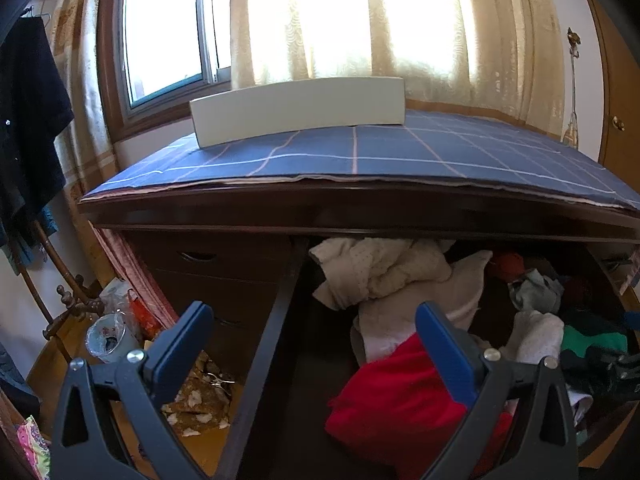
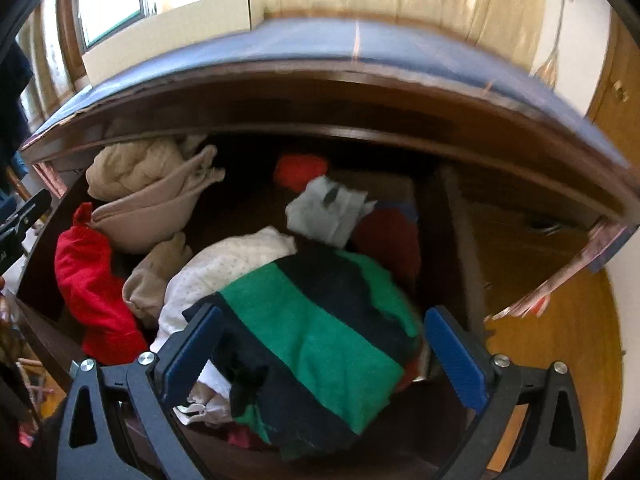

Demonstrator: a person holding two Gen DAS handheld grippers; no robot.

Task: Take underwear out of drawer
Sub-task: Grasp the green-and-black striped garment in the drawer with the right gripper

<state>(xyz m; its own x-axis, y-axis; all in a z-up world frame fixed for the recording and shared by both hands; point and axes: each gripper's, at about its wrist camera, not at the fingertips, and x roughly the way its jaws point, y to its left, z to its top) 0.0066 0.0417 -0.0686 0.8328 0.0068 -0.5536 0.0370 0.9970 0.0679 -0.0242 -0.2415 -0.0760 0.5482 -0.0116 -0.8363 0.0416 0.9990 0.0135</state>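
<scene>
The dark wooden drawer (image 1: 276,304) stands pulled out and is full of crumpled underwear. In the left wrist view a red piece (image 1: 396,404) lies nearest, with beige and cream pieces (image 1: 380,268) behind it. My left gripper (image 1: 316,340) is open and hovers over the drawer's left wall, its right finger above the red piece. In the right wrist view a green and black striped piece (image 2: 320,340) lies on top of the pile, beside a white dotted piece (image 2: 224,268) and the red piece (image 2: 88,280). My right gripper (image 2: 324,344) is open, its fingers on either side of the striped piece.
The dresser top carries a blue checked cloth (image 1: 380,156) and a long white box (image 1: 296,110) before a curtained window. Shut drawers (image 1: 208,264) sit to the left. Below, the wooden floor holds a cup (image 1: 108,338) and clutter. A dark garment (image 1: 28,120) hangs at far left.
</scene>
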